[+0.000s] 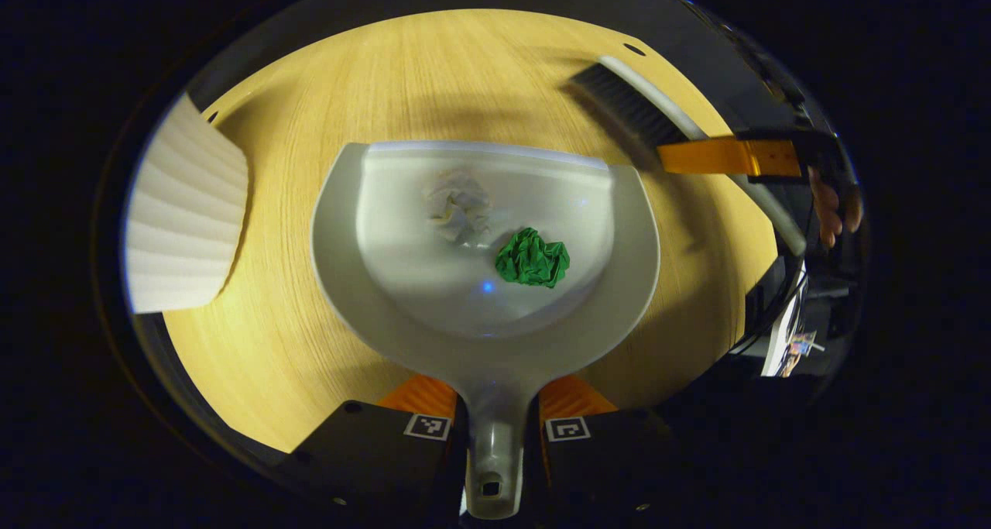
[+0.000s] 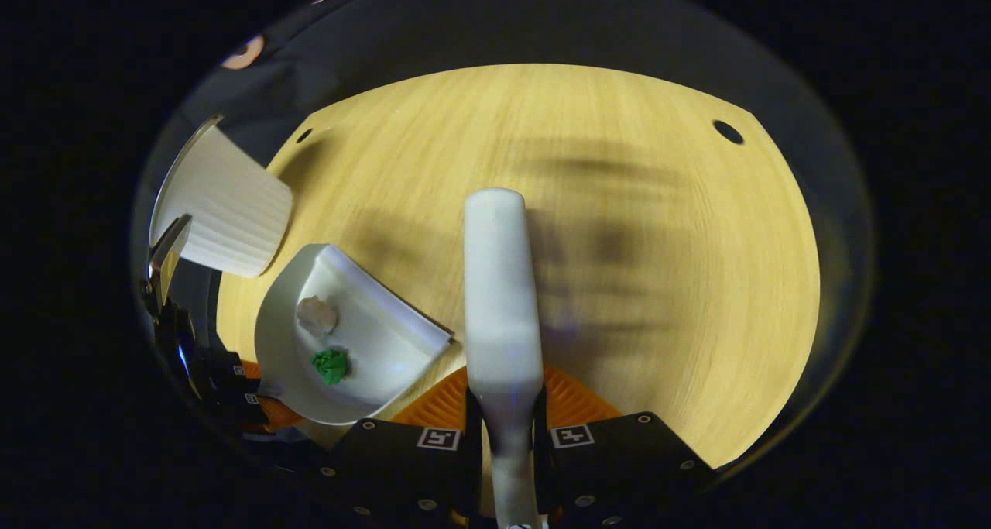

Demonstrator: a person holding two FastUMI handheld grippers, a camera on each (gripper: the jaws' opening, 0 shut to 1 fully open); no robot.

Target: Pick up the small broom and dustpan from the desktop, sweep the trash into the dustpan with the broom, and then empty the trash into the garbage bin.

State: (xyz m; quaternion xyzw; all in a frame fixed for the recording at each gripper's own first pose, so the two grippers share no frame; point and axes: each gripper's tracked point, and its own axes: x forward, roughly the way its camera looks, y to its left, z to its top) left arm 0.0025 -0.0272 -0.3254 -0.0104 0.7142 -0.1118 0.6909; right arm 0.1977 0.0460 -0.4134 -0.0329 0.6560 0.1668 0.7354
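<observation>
A white dustpan (image 1: 402,312) lies level over the wooden desktop (image 1: 464,72), its handle clamped in my left gripper (image 1: 495,417). Inside the pan rest a crumpled white paper ball (image 1: 458,206) and a crumpled green paper ball (image 1: 532,259). The small broom (image 1: 642,107), white-backed with dark bristles, hovers to the upper right, held by my right gripper (image 1: 728,157) with a hand behind it. In the right gripper view, the broom's white back (image 2: 499,281) runs forward from my right gripper (image 2: 507,424). There the dustpan (image 2: 372,343) sits at lower left with both paper balls.
A white ribbed garbage bin (image 1: 186,219) stands at the desk's left edge, close to the dustpan; in the right gripper view the bin (image 2: 224,211) is at upper left. The desktop (image 2: 658,281) has small round holes near its far corners.
</observation>
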